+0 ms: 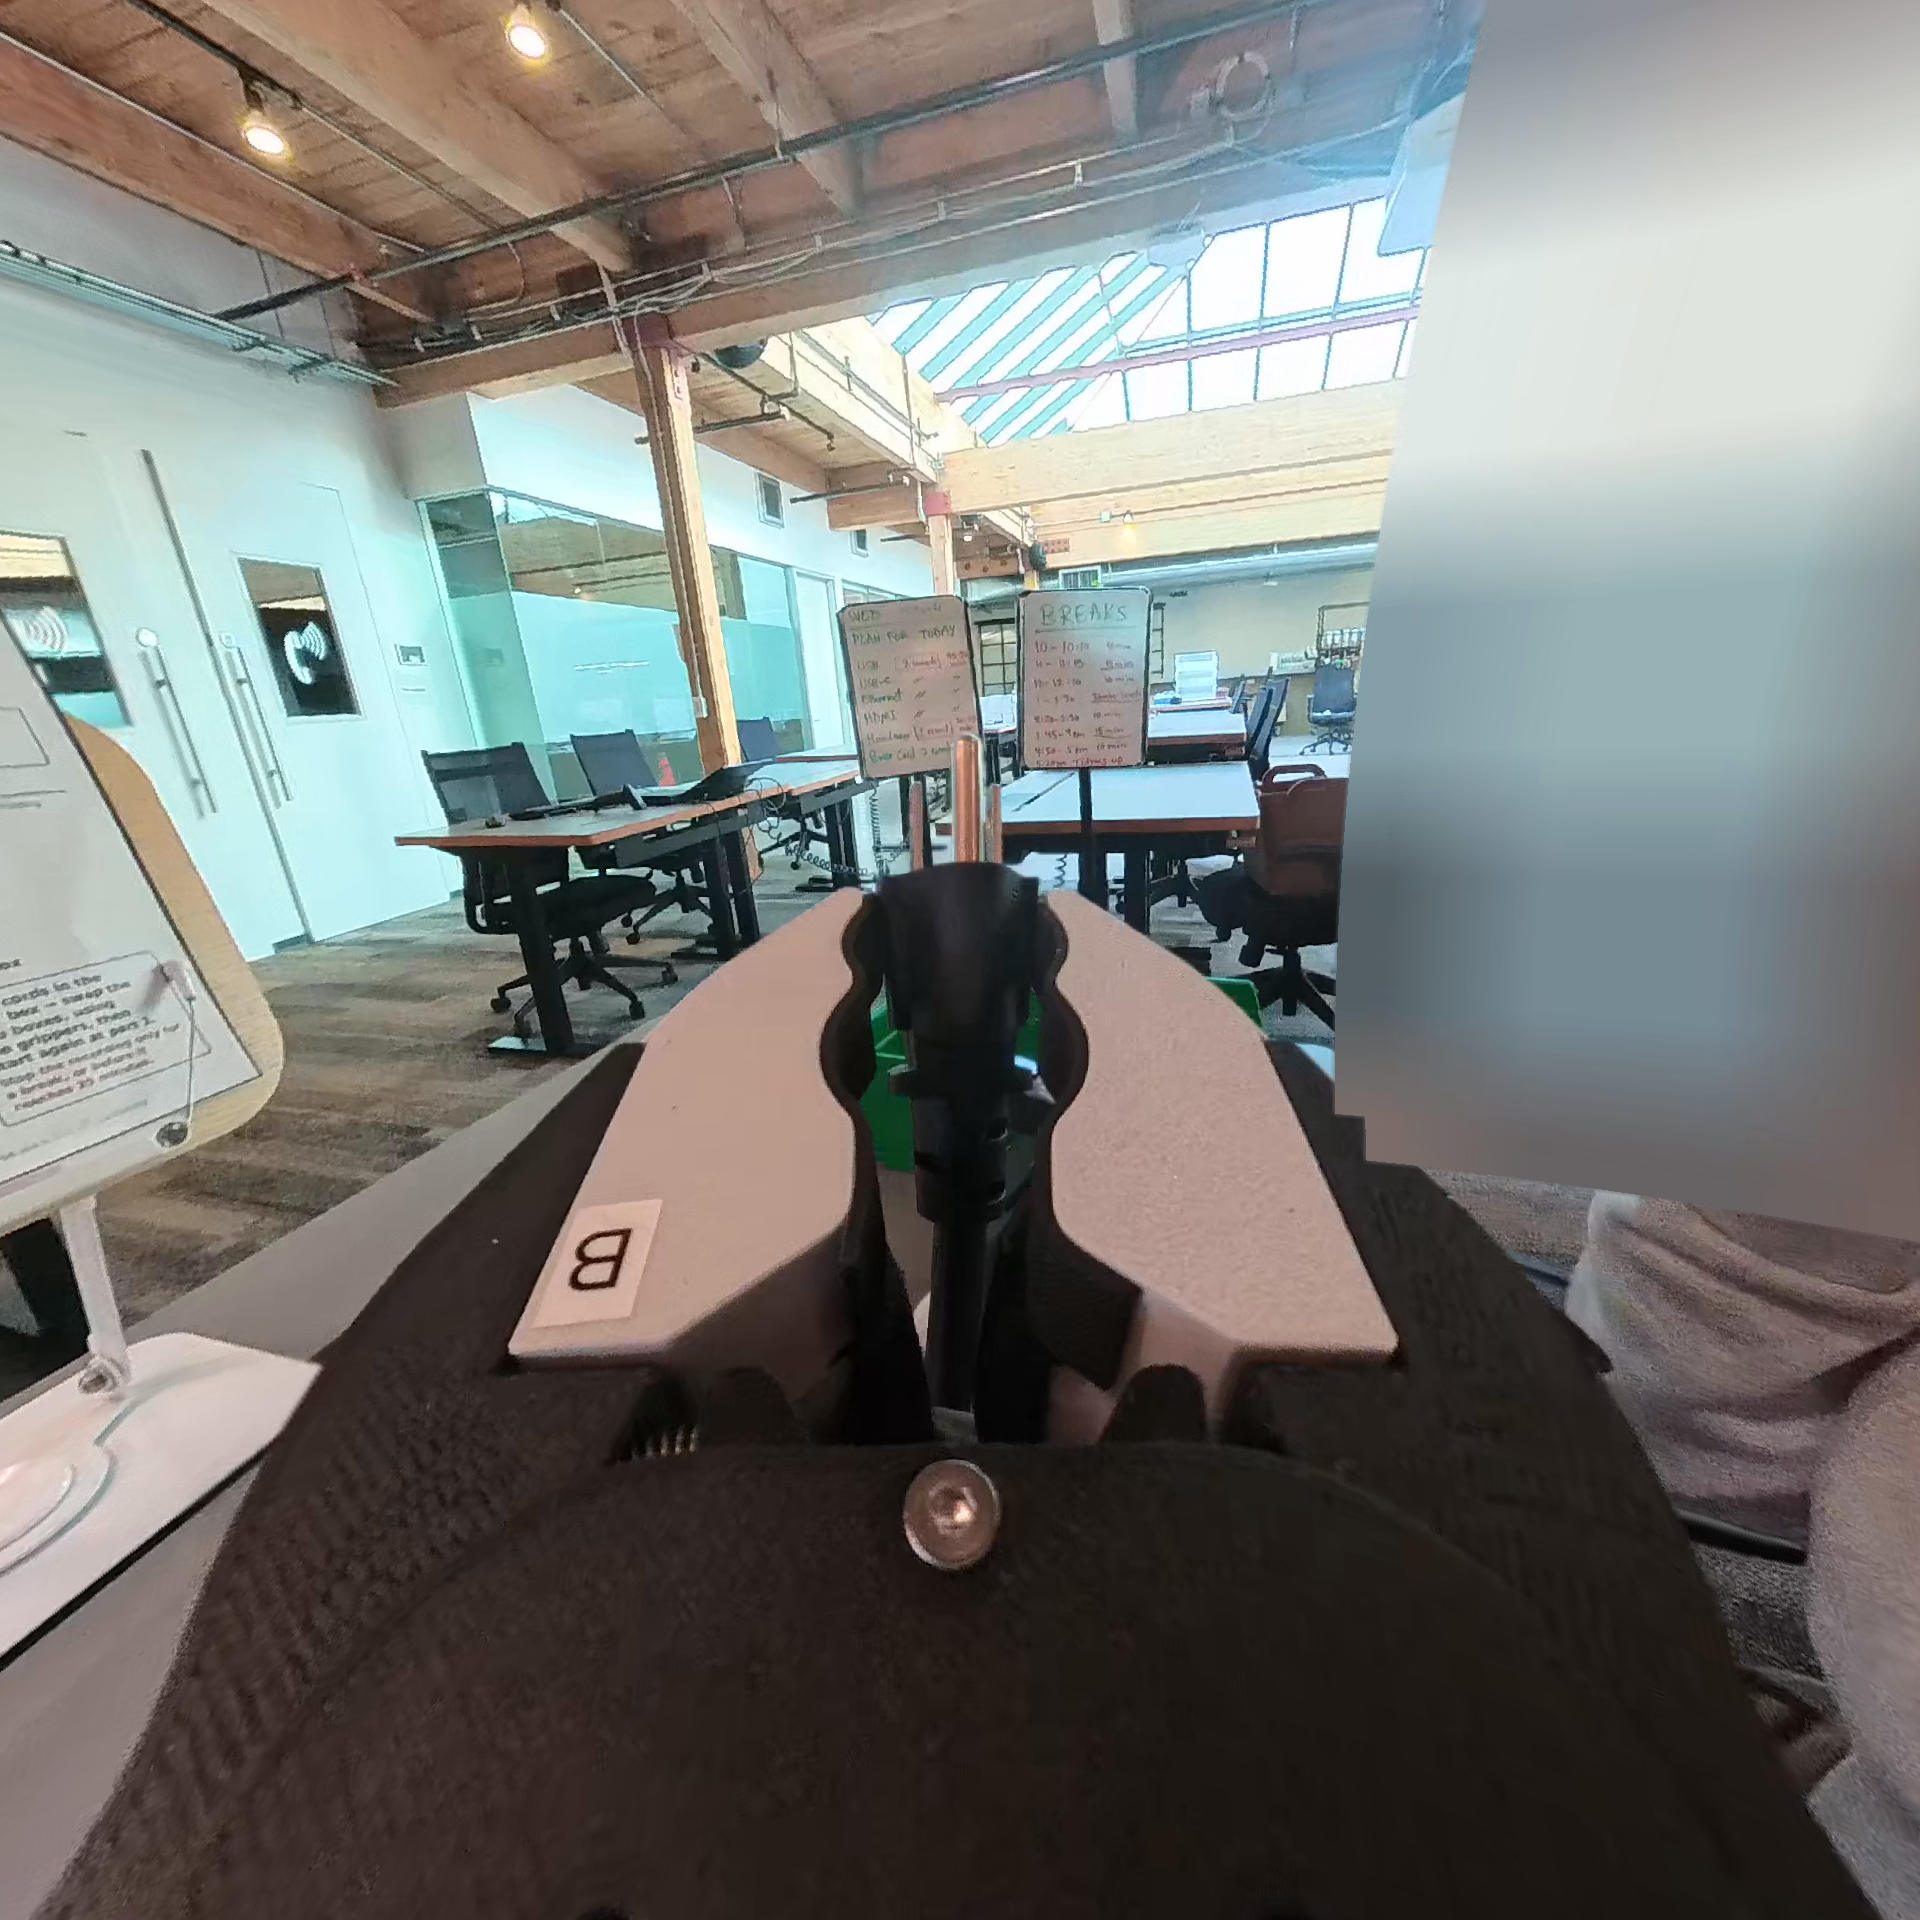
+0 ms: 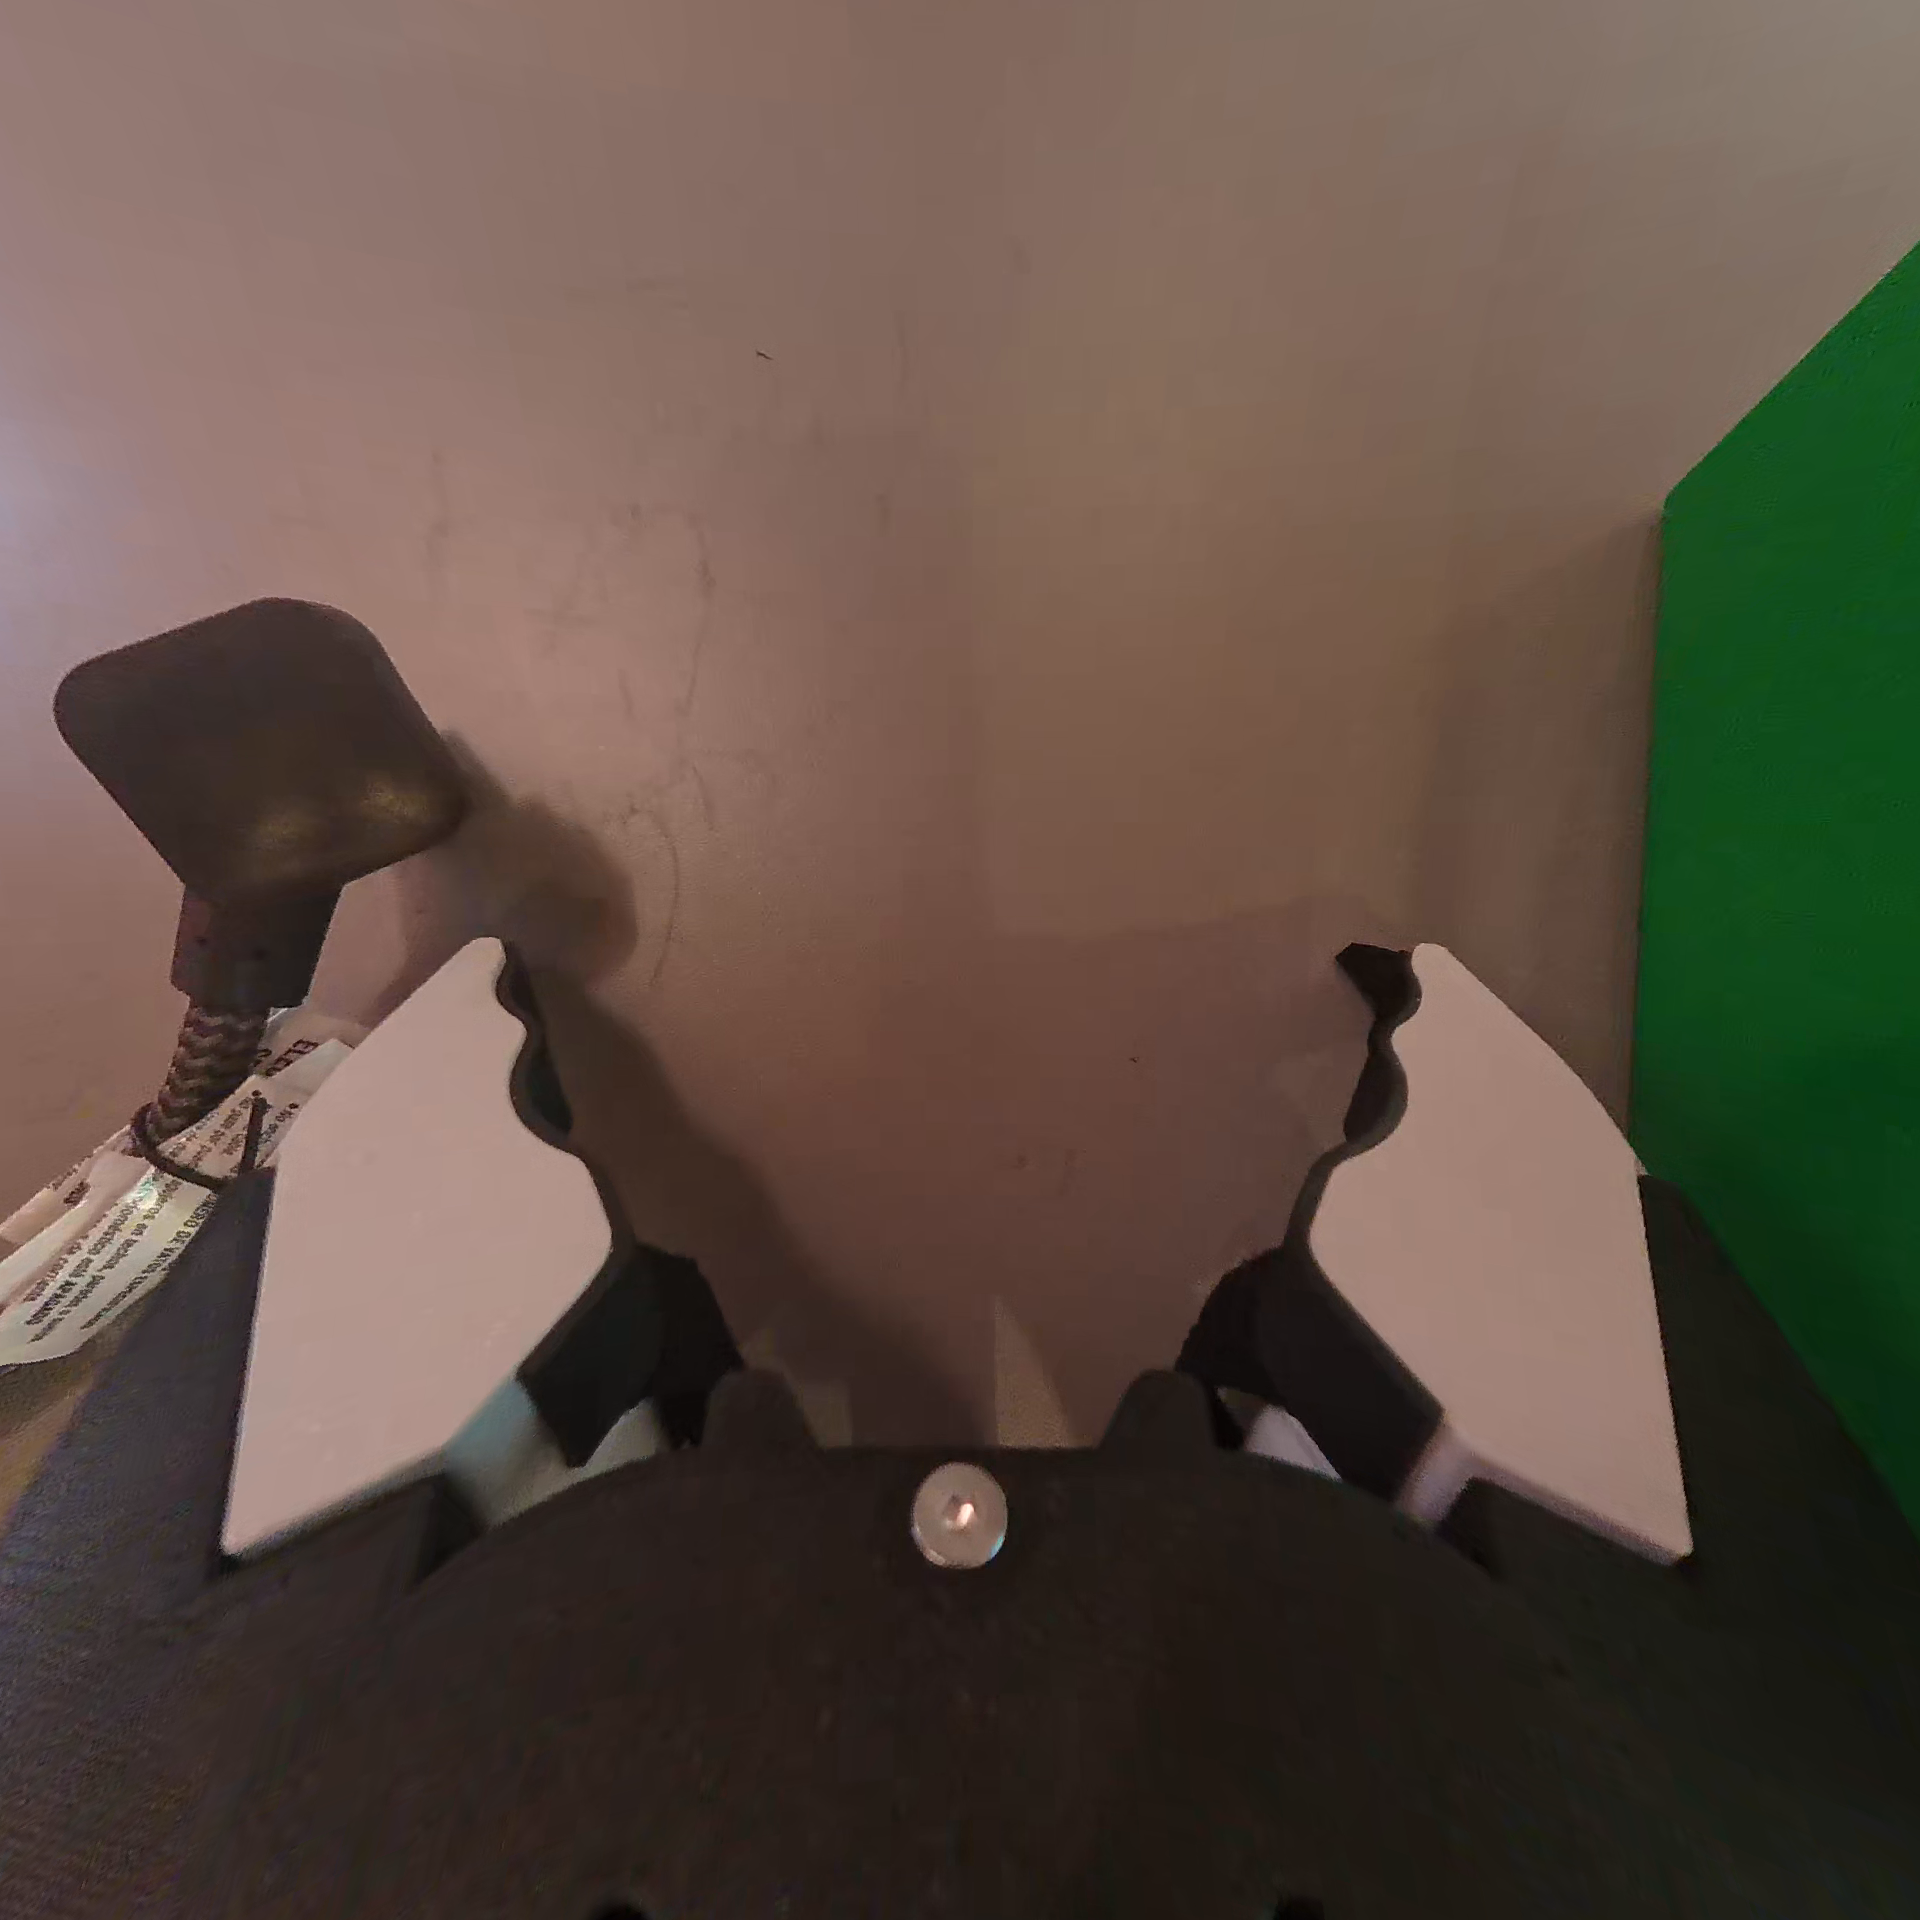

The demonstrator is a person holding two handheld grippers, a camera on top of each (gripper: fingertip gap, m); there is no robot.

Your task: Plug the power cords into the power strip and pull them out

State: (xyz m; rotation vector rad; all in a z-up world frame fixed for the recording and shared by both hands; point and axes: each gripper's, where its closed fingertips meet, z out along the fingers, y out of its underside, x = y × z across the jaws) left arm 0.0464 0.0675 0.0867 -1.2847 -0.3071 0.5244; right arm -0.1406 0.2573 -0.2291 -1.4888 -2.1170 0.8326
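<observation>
**Left gripper holds a black plug up; right gripper spread over bare table**

Black power plug (image 1: 954, 977) sits clamped between the left gripper (image 1: 956, 935) fingers, metal prongs (image 1: 968, 800) pointing up and away from the camera. Its black cord (image 1: 956, 1278) runs back down the gap between the two fingers toward the gripper body. Plug is raised off the table, prongs free in the air, not in any socket. Left jaws clenched on the plug body.

Second black plug (image 2: 255, 748) lies on the grey table (image 2: 935, 520) in the right wrist view, just beyond the left fingertip of the right gripper (image 2: 935, 956). Its braided cord (image 2: 197, 1070) runs down toward the lower left, with a white printed tag (image 2: 114, 1226) tied on it. Right jaws spread wide, nothing between them, only table surface. Contact between finger and that plug: cannot tell.

Power strip not visible in either view.

Green bin (image 2: 1797, 831) stands just beside the right gripper's right finger; a bit of green (image 1: 894, 1091) also shows behind the left fingers.

Further out in left view: instruction sheet on a wooden stand (image 1: 114, 997) at left, two whiteboards (image 1: 997, 686), office desks (image 1: 623, 821) and chairs.
</observation>
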